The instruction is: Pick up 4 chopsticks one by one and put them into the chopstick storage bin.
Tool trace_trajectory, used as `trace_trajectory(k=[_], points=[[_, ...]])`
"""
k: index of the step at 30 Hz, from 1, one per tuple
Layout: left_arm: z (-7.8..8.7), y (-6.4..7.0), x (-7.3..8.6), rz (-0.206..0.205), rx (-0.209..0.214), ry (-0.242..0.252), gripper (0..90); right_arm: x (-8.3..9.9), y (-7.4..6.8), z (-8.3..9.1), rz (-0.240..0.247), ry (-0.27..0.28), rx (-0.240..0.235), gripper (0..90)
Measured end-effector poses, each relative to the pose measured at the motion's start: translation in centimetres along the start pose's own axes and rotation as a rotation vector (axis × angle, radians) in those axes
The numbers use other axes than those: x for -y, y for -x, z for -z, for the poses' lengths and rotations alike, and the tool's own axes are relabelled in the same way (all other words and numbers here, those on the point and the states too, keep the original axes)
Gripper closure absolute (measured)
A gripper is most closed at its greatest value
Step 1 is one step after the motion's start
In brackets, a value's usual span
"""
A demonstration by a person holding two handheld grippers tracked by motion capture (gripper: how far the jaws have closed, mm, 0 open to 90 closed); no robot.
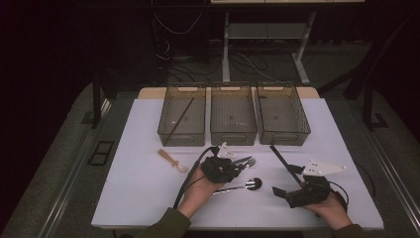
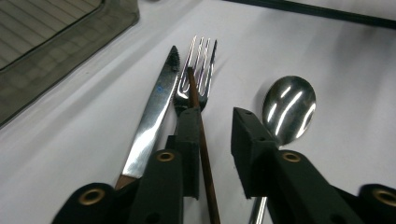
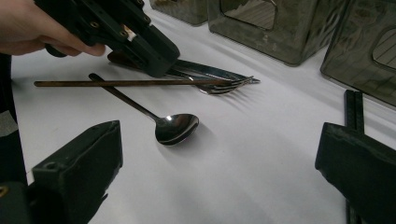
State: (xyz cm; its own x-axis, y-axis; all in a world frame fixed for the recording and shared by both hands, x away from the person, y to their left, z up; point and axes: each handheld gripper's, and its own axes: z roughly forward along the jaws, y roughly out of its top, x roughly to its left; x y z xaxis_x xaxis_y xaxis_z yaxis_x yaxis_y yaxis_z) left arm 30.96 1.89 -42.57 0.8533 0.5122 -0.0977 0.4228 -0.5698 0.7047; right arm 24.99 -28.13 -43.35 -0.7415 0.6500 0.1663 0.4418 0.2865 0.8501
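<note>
Cutlery lies in a small cluster at the lower centre of the high view, on the white table (image 1: 138,193). The left gripper (image 1: 233,169) sits right over it, held in the person's left hand (image 1: 198,191). In the left gripper view its jaws stand a little apart with a thin brown chopstick (image 2: 201,140) running up between them, close against the left jaw; the right jaw is clear of it, so the jaws look parted rather than clamped, though contact on the left side is hard to judge. The chopstick's tip rests over the fork (image 2: 198,70), with the knife (image 2: 154,112) just beside it at the left and the spoon (image 2: 288,107) at the right.

Lower right in the high view, the right gripper (image 1: 287,186) is held in the right hand (image 1: 332,210), its jaws spread wide and holding nothing. A black strip (image 1: 285,163) lies on the table just beside it.

Across the upper middle of the high view stand three smoky bins (image 1: 233,120) in a row; the left one holds another chopstick (image 1: 179,120). A wooden spoon (image 1: 171,159) lies at centre left, apart from the cluster.
</note>
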Motion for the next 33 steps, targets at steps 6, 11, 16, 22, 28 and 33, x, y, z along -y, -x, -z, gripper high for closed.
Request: trace_trajectory(k=[6, 11, 16, 22, 28, 33], points=[[2.1, 0.2, 1.2, -0.008, 0.020, 0.040, 62.0, 0.0, 0.0, 0.0, 0.003, -0.001, -0.002, 1.0], [4.1, 0.6, 2.5, -0.019, 0.027, 0.066, 58.2, 0.0, -0.1, -0.1, 0.006, -0.003, -0.003, 1.0], [5.6, 1.0, 4.2, -0.017, 0.017, 0.079, 57.4, 0.0, -0.1, 0.0, 0.006, 0.002, 0.001, 1.0], [6.7, 1.3, 6.3, 0.006, 0.013, 0.083, 59.9, 0.0, -0.1, 0.1, 0.002, 0.009, 0.002, 1.0], [6.4, 1.3, 7.0, -0.001, -0.012, 0.055, 67.2, 0.0, 0.0, 0.0, 0.004, 0.007, 0.004, 1.0], [5.3, 1.2, 6.7, 0.001, -0.017, 0.041, 71.6, -0.1, -0.1, 0.0, 0.006, 0.008, 0.002, 1.0]])
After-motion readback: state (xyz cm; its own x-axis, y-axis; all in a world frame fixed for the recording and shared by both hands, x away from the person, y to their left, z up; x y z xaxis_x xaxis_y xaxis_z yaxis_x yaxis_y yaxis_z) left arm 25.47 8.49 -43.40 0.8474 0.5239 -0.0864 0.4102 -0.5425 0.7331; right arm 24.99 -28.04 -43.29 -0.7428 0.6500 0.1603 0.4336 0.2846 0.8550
